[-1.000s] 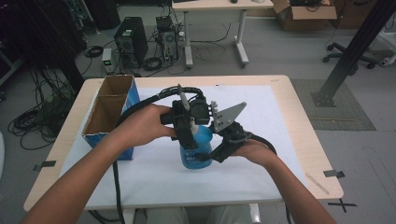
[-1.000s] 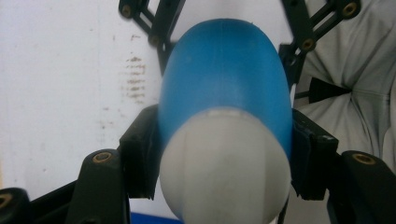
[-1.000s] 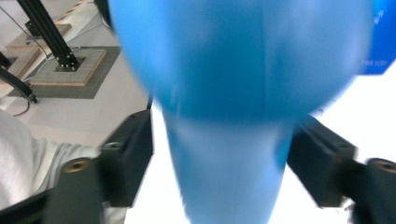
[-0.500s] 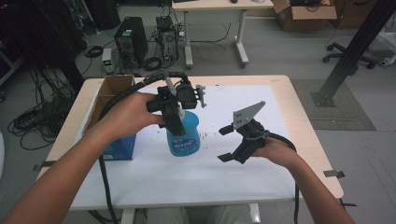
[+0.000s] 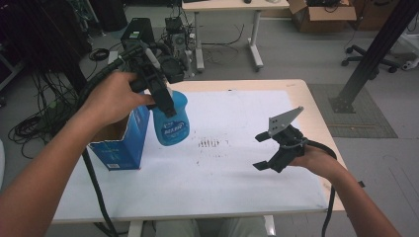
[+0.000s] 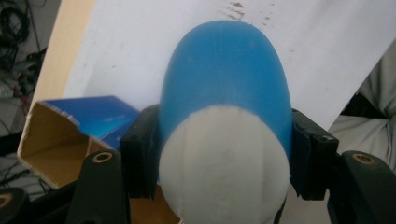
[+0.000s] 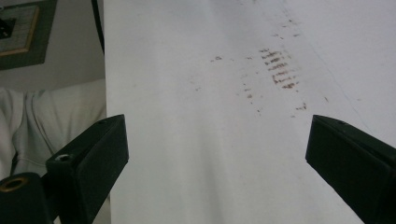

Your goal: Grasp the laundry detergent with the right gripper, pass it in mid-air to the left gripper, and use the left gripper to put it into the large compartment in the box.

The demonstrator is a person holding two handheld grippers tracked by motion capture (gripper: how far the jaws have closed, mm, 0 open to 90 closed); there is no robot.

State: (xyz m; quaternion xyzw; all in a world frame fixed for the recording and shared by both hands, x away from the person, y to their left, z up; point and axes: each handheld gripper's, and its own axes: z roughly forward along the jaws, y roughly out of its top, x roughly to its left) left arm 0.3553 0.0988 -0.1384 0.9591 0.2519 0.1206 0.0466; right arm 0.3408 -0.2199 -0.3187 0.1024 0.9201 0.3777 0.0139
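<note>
One blue bottle (image 5: 171, 122) with a white cap was held above the white sheet (image 5: 222, 163), just beside the open blue carton (image 5: 118, 143), clamped at both sides by the left gripper (image 5: 160, 96). Well apart to the right, the right gripper (image 5: 271, 150) hung over the sheet, jaws spread wide, holding nothing.

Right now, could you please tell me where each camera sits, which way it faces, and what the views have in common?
High view: above the person's side, looking forward and down on the table; both forearms, left gripper, right gripper.
Left gripper view: rides the left gripper, looking past its jaws, clamped on the blue bottle, with the blue box beside.
Right gripper view: looks along spread jaws at the white sheet.
Shared: brown smudges show in all three.
</note>
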